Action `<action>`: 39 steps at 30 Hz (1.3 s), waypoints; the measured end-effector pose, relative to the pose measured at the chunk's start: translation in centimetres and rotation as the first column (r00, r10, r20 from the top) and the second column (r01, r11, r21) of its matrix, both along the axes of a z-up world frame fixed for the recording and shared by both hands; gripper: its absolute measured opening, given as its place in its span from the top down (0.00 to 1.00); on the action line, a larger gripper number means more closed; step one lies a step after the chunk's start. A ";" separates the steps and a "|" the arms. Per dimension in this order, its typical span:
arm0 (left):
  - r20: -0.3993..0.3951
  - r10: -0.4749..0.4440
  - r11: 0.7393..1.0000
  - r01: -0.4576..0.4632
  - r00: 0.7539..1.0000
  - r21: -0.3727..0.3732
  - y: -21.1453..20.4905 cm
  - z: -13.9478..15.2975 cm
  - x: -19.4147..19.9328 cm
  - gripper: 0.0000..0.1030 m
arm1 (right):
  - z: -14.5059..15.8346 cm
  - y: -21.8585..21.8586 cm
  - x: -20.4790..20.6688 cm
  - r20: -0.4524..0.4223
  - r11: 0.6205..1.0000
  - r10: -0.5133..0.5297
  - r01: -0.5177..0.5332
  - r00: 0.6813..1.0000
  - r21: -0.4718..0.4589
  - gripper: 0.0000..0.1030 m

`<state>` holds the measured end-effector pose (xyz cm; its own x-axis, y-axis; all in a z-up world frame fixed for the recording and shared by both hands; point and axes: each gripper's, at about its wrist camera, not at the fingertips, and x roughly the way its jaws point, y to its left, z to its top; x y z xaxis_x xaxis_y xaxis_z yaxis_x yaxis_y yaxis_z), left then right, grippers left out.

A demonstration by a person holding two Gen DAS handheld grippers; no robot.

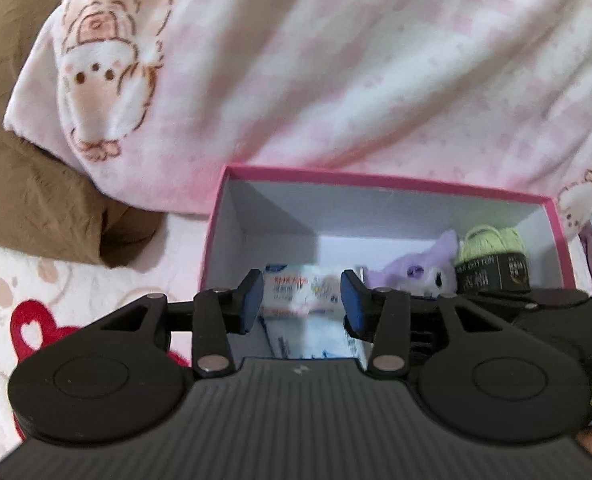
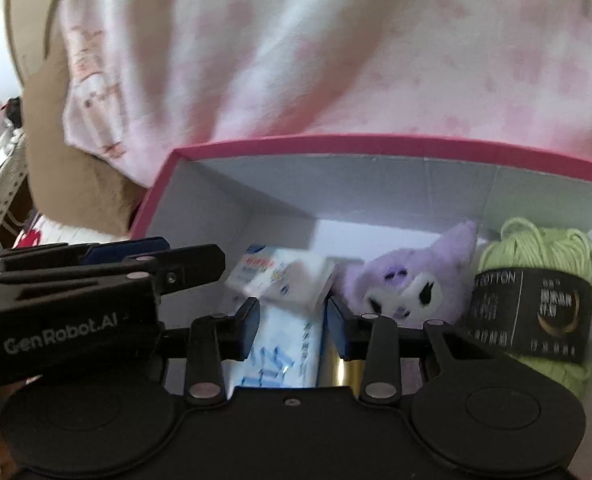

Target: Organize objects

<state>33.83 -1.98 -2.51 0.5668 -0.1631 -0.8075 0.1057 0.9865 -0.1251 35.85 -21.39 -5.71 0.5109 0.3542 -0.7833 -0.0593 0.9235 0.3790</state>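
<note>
Soft fleece fills the background, a pink-and-white checked blanket (image 1: 336, 60) printed with brown-outlined cartoon animals, bunched over a brown cushion (image 1: 35, 200) on the bed. Pressed against the blanket sits a rigid cardboard box (image 1: 376, 181), hot pink outside with a crisp straight rim, matte white inside, its far-left corner open and bare. Along the near side of the box, items line up: a crinkly white tissue pack (image 2: 283, 276) with red and blue print, tilted on top of a second white packet (image 2: 275, 356); just right of it a fuzzy purple plush toy (image 2: 408, 284) with a white face and pointed ear; then a pale green skein of cotton yarn (image 2: 544, 248) wrapped in a black paper band, snug against the right wall. Left gripper (image 1: 303, 300) hangs over the near rim, blue-padded jaws apart on either side of the tissue pack, not pinching it. Right gripper (image 2: 291, 320) hovers beside it, jaws also apart, straddling the lower packet with a glint of gold surface just by the right pad. Both tools crowd the near edge, the left one's black body lying across the right wrist view's left side.
</note>
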 end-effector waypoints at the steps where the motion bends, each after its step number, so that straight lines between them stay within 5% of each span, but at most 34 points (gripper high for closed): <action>1: -0.003 -0.004 1.000 0.004 1.000 -0.006 0.2 0.1 -0.5 0.57 | 0.4 0.0 -0.7 0.007 1.000 0.009 -0.009 1.000 0.006 0.57; 11: -0.006 -0.034 0.998 0.034 0.999 -0.061 2.3 2.5 -6.7 0.36 | 4.5 -0.1 -8.4 0.127 0.995 0.088 -0.082 0.988 -0.053 0.57; 16: 0.062 -0.038 0.996 0.034 0.997 0.077 1.4 5.2 -10.6 0.17 | 7.8 1.1 -10.9 0.137 0.976 0.146 -0.120 0.980 -0.180 0.57; 21: 0.079 -0.084 0.995 0.080 0.993 0.055 2.8 7.9 -13.7 0.05 | 11.2 1.2 -14.4 0.157 0.966 0.138 -0.098 0.978 -0.240 0.55; 26: 0.055 -0.067 0.997 0.065 0.996 0.045 4.7 9.1 -16.7 0.04 | 12.8 1.2 -17.8 0.181 0.969 0.103 -0.058 0.978 -0.239 0.48; 35: 0.025 -0.074 0.996 0.072 0.997 0.053 5.4 8.8 -21.3 0.04 | 11.8 -0.4 -23.2 0.142 0.988 -0.051 0.071 0.989 -0.138 0.47; 39: -0.004 -0.112 0.993 0.112 0.994 0.036 5.2 8.0 -22.4 0.04 | 11.4 -0.3 -25.0 0.154 0.980 -0.122 0.144 0.980 -0.140 0.38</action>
<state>11.40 3.21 5.44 0.5450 -0.1966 -0.8151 0.2156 0.9723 -0.0903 10.85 -21.67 5.64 0.6569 0.1600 -0.7368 0.0237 0.9724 0.2323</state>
